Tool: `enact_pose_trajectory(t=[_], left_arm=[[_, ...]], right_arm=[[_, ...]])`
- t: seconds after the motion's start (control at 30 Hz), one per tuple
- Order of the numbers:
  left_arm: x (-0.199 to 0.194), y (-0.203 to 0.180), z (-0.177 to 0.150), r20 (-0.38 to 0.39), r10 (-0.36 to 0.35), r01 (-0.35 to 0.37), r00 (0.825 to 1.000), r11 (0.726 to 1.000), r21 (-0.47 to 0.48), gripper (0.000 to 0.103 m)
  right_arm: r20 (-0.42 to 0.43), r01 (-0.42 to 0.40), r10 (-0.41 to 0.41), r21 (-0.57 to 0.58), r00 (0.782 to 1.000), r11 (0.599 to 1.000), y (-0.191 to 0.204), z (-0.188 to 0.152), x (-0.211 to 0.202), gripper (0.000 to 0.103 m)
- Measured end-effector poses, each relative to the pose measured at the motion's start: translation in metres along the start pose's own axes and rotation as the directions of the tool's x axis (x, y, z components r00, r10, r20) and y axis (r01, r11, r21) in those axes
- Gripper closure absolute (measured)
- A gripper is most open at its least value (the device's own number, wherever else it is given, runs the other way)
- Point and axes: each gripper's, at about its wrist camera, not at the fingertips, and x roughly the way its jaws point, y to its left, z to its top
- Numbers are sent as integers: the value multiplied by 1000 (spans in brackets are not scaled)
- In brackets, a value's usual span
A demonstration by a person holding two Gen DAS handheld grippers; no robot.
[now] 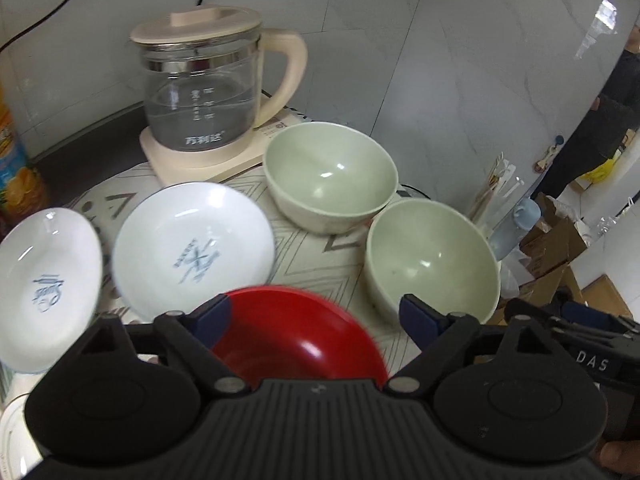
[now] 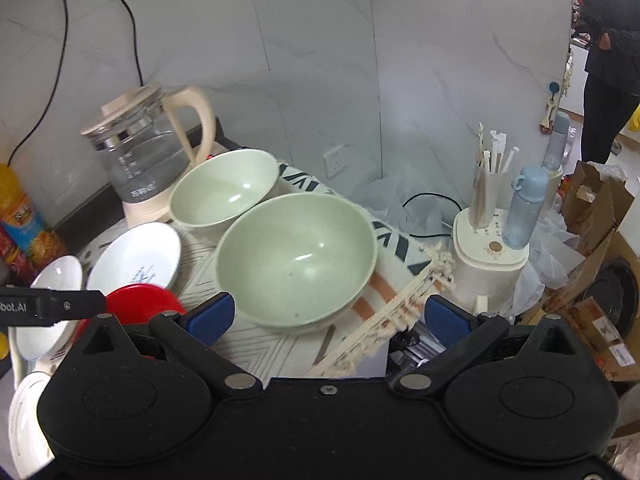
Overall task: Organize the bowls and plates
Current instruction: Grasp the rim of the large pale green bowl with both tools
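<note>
Two pale green bowls stand on a patterned mat: the far one and the near one. Two white plates with blue script lie left of them: one and one further left. A red bowl sits at the front. My left gripper is open, with its jaws spread above the red bowl. My right gripper is open, just in front of the near green bowl.
A glass kettle stands on its cream base at the back by the wall. A snack can stands at far left. Right of the mat's fringed edge are a cream appliance, a blue bottle and cardboard boxes.
</note>
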Motion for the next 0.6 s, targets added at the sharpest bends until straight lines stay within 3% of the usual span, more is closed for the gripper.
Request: enact_pose_trajectory(t=[0.07, 0.2, 0.43, 0.5, 0.6], left_arm=[[9, -5, 5, 4, -10, 10, 1000, 1000, -21, 21], [32, -14, 13, -21, -21, 20, 1000, 999, -47, 39], [68, -28, 22, -82, -59, 50, 995, 994, -100, 54], [77, -29, 23, -98, -56, 43, 994, 990, -134, 64], [89, -31, 24, -114, -67, 48, 991, 986, -162, 72]], right_arm=[[-7, -11, 11, 7, 1000, 1000, -7, 6, 9, 2], [-36, -47, 47, -9, 998, 999, -17, 17, 28, 11], [-97, -81, 77, -41, 992, 996, -28, 32, 61, 19], [-110, -98, 92, -51, 990, 994, -30, 35, 67, 26], [-133, -120, 109, -78, 985, 990, -32, 38, 79, 33]])
